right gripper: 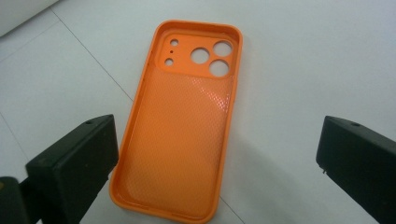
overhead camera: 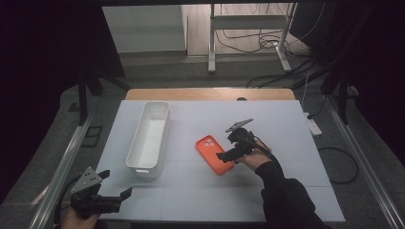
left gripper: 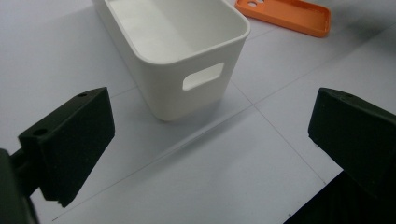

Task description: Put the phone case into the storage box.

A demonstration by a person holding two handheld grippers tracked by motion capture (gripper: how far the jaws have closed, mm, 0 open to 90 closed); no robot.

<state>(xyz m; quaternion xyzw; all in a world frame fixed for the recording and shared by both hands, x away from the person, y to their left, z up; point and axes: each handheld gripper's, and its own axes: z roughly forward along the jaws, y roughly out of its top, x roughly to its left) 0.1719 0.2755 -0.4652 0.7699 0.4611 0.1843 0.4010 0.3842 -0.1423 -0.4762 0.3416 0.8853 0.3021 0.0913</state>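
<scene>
right gripper (overhead camera: 228,153): jaws spread wide, nothing pinched; hovers just over near end of the phone case, right hand (overhead camera: 255,157) behind it.
left gripper (overhead camera: 116,186): jaws spread, empty; parked at near left corner of bench, well apart from the case, aimed toward the bin's near end.
phone case (right gripper: 180,126): orange, lying flat on bench (overhead camera: 286,143), open side up, camera cutouts at far end; sits between the right gripper's black jaws in the right gripper view, no contact with either. Just right of the bin, not touching.
bin (overhead camera: 149,138): white, long, empty, handle slot on near end wall; left of case.
likely step: grab case, probably to drop it in bin (a guess).
risk 1: case is thin and flat on the surface. Jaws may close above the rim and pinch air, or scrape the bench if brought too low.
risk 2: soft walls. A squeeze across the width could bow the case so it pops out or twists.
risk 3: one jaw landing first would shove the case sideways, so it spins instead of being caught.
risk 4: a grip at one end leaves the long end drooping; it could clip the bin rim on the way over and drop outside.
risk 5: bin is light and unheld. A knock could slide it.
</scene>
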